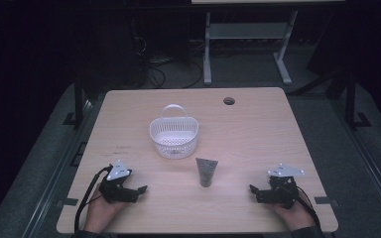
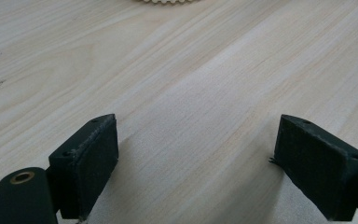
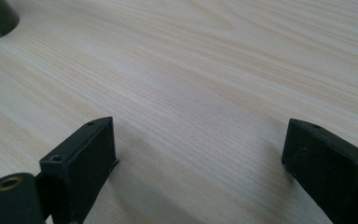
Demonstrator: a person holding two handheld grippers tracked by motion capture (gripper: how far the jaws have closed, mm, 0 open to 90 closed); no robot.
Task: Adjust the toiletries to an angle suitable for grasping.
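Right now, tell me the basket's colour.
White, with a slotted wall; the basket shows best in the high view.

High view is looking down on the whole table (image 1: 258,129); both gripper views are skimming its wood close up, facing inward.

On the table (image 1: 258,124): 1 white basket (image 1: 174,137), 1 grey tube (image 1: 206,171), 1 round cable hole (image 1: 229,101). 2 grippers, left (image 1: 140,190) and right (image 1: 253,189), 2 black jaws each, 1 grey plate on top of each. 2 hands, one per gripper. 1 more table frame behind.
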